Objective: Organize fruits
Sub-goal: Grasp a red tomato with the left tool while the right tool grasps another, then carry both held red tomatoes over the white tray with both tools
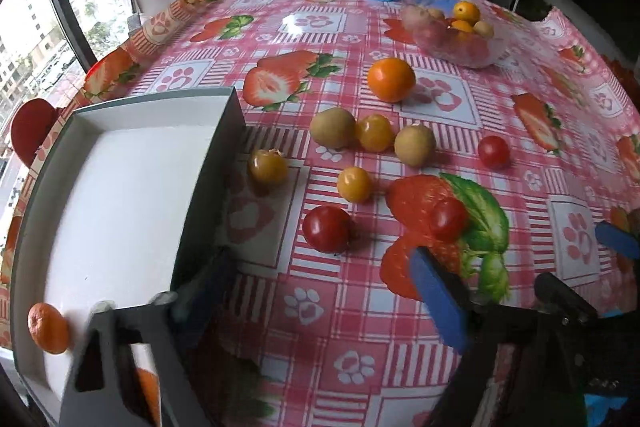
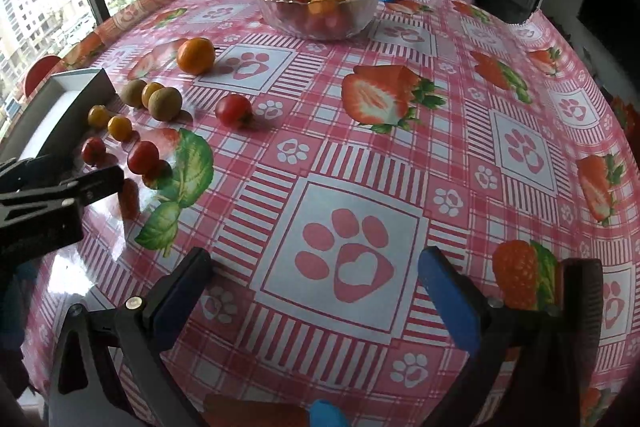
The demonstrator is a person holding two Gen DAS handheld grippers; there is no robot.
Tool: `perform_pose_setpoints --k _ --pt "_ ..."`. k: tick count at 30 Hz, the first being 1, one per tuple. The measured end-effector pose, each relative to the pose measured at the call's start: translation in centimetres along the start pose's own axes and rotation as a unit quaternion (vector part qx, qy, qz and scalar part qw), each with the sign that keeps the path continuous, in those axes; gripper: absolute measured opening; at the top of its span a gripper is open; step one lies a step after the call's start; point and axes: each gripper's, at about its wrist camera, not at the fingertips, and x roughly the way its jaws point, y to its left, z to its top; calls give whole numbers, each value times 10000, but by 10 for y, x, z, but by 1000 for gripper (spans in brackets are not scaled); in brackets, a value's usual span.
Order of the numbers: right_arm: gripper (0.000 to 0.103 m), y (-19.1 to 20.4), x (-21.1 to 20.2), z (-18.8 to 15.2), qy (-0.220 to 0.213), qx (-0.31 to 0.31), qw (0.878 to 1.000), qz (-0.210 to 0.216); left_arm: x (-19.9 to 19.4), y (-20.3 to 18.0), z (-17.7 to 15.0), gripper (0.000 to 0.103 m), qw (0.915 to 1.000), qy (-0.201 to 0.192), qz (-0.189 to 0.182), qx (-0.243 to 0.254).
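a table with a pink strawberry-and-paw-print tablecloth (image 2: 360,155). loose fruits lie left of centre: an orange (image 1: 391,79), longans (image 1: 333,127), yellow and red cherry tomatoes (image 1: 327,229), beside a white box (image 1: 120,195). a glass bowl (image 2: 316,11) of fruit stands far. left gripper (image 1: 320,291) and right gripper (image 2: 316,291) hover with jaws apart, empty.

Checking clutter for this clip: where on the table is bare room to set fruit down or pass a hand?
Free: the wide stretch of tablecloth right of the loose fruit, below the glass bowl; also most of the white box floor, with only an orange at its near corner. Crowded: the fruit cluster beside the box wall.
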Motion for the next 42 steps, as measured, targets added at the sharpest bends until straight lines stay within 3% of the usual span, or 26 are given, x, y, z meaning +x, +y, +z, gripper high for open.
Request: perform_pose_setpoints --k 2,5,8,10,14,23,32,37,40,42 --pt "103 1 -1 -2 -45 -4 10000 -1 1 -2 3 82 10000 15 -13 50" --pt "103 0 -1 -3 -104 -9 9999 5 3 -5 9 72 9999 6 -73 98" --pt "103 0 -1 -3 -116 -10 9999 9 4 -7 13 58 9998 0 -168 80" --pt "103 0 -1 -3 -113 -8 9999 8 3 -9 14 38 9996 -6 -237 121" --pt "103 0 -1 -3 -116 -8 9999 9 1 -8 12 26 9993 -42 -322 177" --pt "103 3 -2 0 -23 115 9999 -54 -13 5 -13 25 9983 -107 -555 138" --pt "100 58 9 22 25 -372 9980 510 -28 17 -37 24 9979 -96 -628 96" --pt "84 90 19 40 -54 -650 9968 464 -32 25 -45 24 9977 -79 -677 -36" --pt "67 100 20 48 -94 -728 9960 511 -34 25 -47 24 9975 -70 -702 -61" --pt "38 104 19 51 -114 -782 9952 579 -34 25 -48 25 9976 -90 -688 -51"
